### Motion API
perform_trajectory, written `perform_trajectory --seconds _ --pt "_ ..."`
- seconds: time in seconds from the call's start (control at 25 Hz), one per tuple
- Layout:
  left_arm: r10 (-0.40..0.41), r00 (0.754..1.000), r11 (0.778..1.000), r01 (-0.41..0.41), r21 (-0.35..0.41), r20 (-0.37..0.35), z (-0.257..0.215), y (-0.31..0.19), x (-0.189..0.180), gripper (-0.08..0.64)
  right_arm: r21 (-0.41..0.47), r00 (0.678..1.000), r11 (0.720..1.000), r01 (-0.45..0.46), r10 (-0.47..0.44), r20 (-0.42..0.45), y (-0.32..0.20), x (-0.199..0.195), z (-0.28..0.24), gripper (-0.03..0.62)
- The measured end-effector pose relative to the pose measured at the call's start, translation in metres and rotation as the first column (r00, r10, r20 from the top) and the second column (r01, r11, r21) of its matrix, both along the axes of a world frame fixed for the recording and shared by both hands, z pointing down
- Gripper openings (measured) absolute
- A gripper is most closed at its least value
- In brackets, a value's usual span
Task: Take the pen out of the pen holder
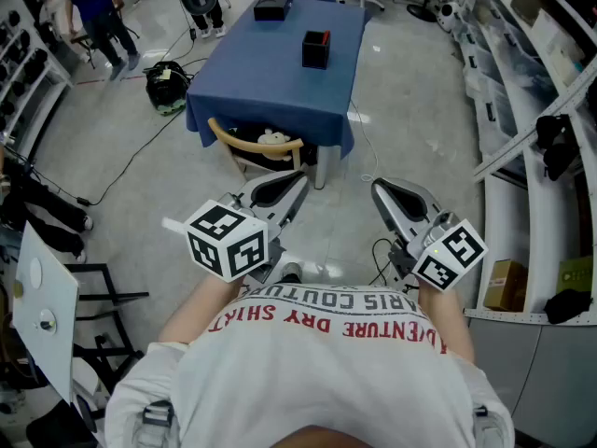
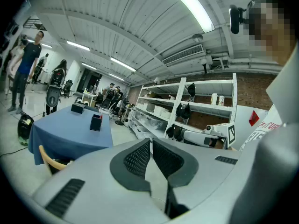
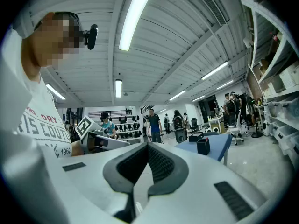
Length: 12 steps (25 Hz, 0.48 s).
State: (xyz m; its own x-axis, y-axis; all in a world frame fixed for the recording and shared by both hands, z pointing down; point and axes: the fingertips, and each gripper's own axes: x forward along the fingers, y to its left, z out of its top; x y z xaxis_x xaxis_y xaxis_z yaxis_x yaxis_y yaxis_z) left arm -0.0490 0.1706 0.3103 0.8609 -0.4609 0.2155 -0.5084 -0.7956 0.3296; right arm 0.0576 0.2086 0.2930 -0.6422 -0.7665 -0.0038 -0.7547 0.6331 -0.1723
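Pen holder (image 1: pixel 315 49): a black, open-topped box, upright on the blue-clothed table (image 1: pixel 247 77). It stands nearer the table's right long edge but inboard of it. A red-tipped pen (image 1: pixel 324 35) stands in one corner of the holder; other contents cannot be made out. A second black box (image 1: pixel 272 6) lies at the table's far end, well apart from the holder.

A wooden-backed chair (image 1: pixel 254 144) is tucked under the table's near end. Bare floor (image 1: pixel 410 110) lies open between the person and the table, bounded on the right by shelving (image 1: pixel 522 147).

The left gripper (image 1: pixel 297 183) and right gripper (image 1: pixel 381 189) are held close to the person's chest, well short of the table. Each has its jaws pressed together with nothing between them.
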Motion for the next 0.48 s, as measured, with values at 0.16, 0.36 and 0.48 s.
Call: perform_trajectory --seconds 0.16,0.36,0.48 --pt "0.000 1.000 1.000 0.000 0.005 0.003 0.002 0.015 0.005 0.040 -0.005 1.000 1.000 0.000 0.000 -0.001 0.012 0.005 0.004 0.023" --pt "0.002 1.000 1.000 -0.002 0.015 0.005 0.000 0.023 0.010 0.040 0.006 1.000 1.000 0.008 -0.008 -0.007 0.017 0.009 0.001 0.023" --pt "0.005 1.000 1.000 -0.005 0.021 0.011 -0.001 0.027 0.014 0.040 0.009 1.000 1.000 0.015 -0.015 -0.012 0.021 0.009 0.001 0.025"
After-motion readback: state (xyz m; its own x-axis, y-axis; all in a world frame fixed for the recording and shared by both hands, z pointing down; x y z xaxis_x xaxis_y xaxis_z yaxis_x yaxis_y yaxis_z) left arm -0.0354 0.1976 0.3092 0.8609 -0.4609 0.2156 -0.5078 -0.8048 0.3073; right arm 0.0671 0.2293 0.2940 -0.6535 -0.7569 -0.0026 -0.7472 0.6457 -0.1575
